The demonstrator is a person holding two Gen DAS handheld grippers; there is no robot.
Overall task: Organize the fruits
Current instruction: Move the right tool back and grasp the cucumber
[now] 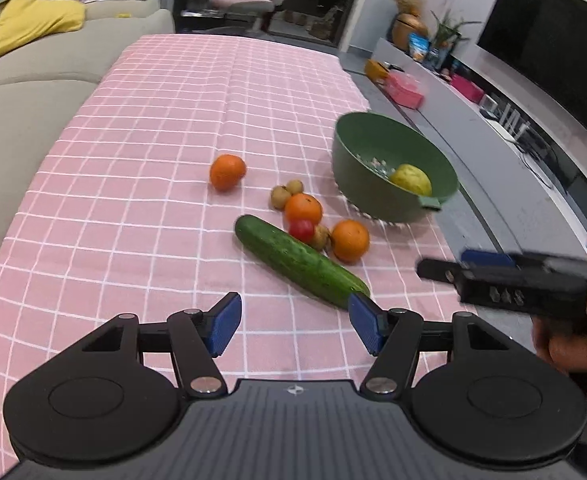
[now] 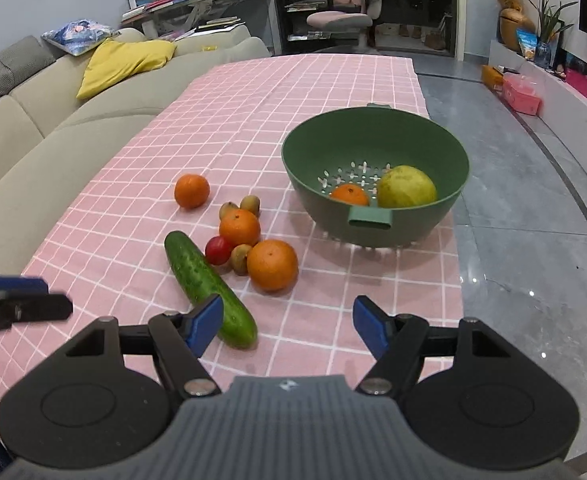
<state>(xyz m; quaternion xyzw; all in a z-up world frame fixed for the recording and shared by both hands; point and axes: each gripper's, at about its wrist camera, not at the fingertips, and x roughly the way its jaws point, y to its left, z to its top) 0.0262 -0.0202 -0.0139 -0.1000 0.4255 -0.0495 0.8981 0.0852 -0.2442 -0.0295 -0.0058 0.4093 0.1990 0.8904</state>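
1. The tabletop (image 2: 293, 92) behind the fruit is bare pink cloth, with lots of room for a hand to pass.
2. The fruit sits in a tight bunch: the cucumber (image 2: 209, 290), the tomato (image 2: 218, 250) and two oranges (image 2: 272, 265) touch or nearly touch. There is little room between them.
3. One orange (image 2: 191, 191) sits apart, with open cloth all around it.
4. The green bowl (image 2: 375, 140) is open on top. A pear (image 2: 406, 187) and an orange (image 2: 349, 195) fill the near side of it.
5. The left gripper (image 2: 17, 308) sits near the cucumber's left side.
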